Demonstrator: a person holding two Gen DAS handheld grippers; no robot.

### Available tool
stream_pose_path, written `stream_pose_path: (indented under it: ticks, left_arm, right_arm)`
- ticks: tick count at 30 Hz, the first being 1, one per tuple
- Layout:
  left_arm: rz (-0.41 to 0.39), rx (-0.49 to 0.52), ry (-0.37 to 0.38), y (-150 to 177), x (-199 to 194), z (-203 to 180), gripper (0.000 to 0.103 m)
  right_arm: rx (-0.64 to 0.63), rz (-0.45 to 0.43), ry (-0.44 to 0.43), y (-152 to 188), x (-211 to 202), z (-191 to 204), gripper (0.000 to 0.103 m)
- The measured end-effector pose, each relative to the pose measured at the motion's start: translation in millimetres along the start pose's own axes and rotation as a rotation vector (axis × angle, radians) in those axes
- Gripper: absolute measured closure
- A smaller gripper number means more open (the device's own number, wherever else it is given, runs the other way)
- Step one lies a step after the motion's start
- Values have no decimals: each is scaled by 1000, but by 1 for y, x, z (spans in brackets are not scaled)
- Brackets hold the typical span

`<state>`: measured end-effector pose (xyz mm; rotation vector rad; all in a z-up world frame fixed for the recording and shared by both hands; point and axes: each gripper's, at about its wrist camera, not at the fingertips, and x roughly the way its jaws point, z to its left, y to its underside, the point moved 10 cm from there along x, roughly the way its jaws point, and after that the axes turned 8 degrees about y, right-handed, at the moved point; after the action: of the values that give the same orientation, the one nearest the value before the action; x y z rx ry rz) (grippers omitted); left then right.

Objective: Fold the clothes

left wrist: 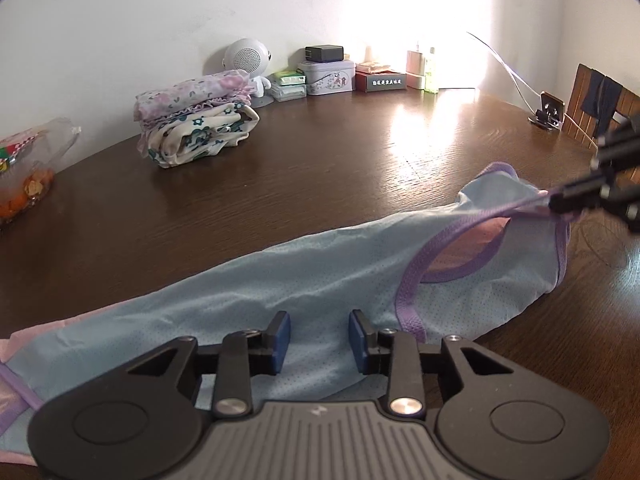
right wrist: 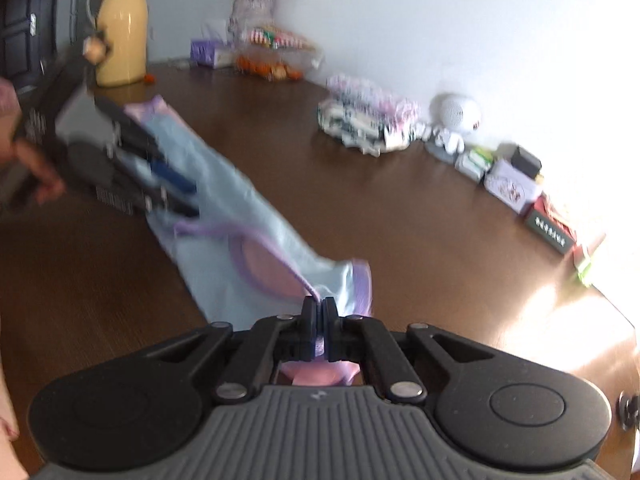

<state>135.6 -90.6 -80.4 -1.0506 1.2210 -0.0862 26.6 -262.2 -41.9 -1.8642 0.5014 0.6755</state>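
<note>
light blue garment (left wrist: 312, 280) with purple trim lies stretched along the table, one strap lifted.

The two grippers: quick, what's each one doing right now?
Left gripper: open, over the blue garment, gripping nothing.
Right gripper: shut on the garment's purple trim.

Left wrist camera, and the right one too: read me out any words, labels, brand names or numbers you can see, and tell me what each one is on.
None can be quoted with confidence.
Dark red box by the wall: a row of white characters, too small to read.
Floral tin: a picture, no legible words.
Green packets: print too small.
Left gripper body: a small embossed mark, not readable as letters.
Right wrist view: blurred, nothing legible.
</note>
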Motion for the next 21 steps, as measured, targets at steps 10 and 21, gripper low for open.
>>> stream_pose_path:
  ticks: [10, 21]
  left_arm:
    - [-73, -10, 75, -17, -18, -4, 63]
    - [-29, 41, 95, -31, 17, -16, 83]
  right_arm:
    - [247, -60, -56, 5, -11, -20, 72]
    - [244, -51, -34, -20, 43, -7, 80]
